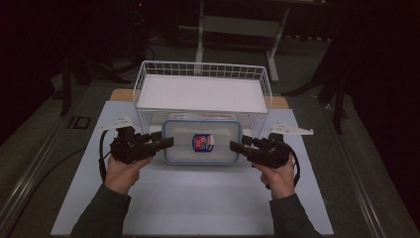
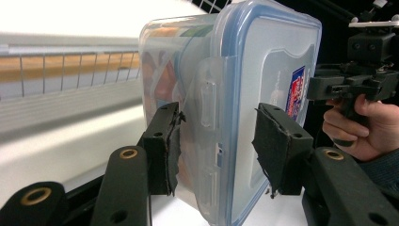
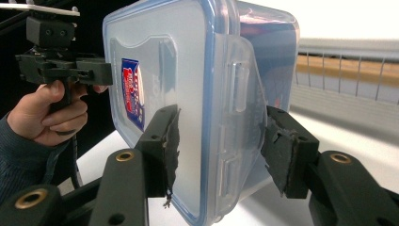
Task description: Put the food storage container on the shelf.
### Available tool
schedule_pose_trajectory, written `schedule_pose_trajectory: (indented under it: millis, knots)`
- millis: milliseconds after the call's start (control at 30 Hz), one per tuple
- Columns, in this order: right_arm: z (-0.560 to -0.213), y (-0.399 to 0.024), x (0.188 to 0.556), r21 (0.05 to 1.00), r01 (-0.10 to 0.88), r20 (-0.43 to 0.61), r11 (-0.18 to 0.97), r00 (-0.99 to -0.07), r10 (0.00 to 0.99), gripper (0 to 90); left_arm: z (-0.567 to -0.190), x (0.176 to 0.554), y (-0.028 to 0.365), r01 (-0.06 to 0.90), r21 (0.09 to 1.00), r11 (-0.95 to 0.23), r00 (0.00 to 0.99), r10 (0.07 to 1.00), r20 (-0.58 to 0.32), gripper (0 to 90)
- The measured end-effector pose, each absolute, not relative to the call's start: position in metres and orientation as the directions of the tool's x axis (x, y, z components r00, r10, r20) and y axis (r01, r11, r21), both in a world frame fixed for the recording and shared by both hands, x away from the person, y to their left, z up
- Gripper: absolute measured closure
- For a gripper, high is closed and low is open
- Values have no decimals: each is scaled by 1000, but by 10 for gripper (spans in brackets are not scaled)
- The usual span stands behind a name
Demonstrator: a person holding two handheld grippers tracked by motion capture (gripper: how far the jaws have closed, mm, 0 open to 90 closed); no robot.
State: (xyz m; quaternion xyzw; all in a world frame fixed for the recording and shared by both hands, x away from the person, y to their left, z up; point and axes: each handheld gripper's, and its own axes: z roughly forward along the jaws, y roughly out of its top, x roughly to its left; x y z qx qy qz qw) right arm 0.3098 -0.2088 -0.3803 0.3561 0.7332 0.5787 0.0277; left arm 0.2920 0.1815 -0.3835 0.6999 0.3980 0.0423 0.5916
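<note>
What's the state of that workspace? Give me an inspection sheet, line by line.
Surface: white mat on a grey table.
Job's things: clear container with a blue-rimmed lid, in front of the wire basket.
Clutter: nothing seen.
Grippers: left claw and right claw each clamp one end of the container.
Cables: left cable and right cable loop beside the hands.
Surroundings: dark room, grey frame behind the table.

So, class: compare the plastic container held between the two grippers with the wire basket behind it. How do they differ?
The container has see-through plastic walls; the basket has open white wire sides. The container has a clip-on, blue-rimmed lid with a label; the basket is open on top. The container is smaller and gripped at both ends; the basket is untouched. Both are rectangular.
</note>
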Motion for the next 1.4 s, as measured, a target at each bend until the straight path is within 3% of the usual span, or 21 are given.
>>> schedule_pose_trajectory:
  millis: [467, 1400]
  knots:
    - [-346, -209, 327, 891, 452, 350, 50, -753, 557, 487, -345, 313, 181, 454, 891, 18, 699, 613, -368, 516]
    - [-314, -207, 368, 898, 440, 356, 13, -745, 564, 487, -311, 358, 183, 433, 900, 51, 699, 611, -371, 516]
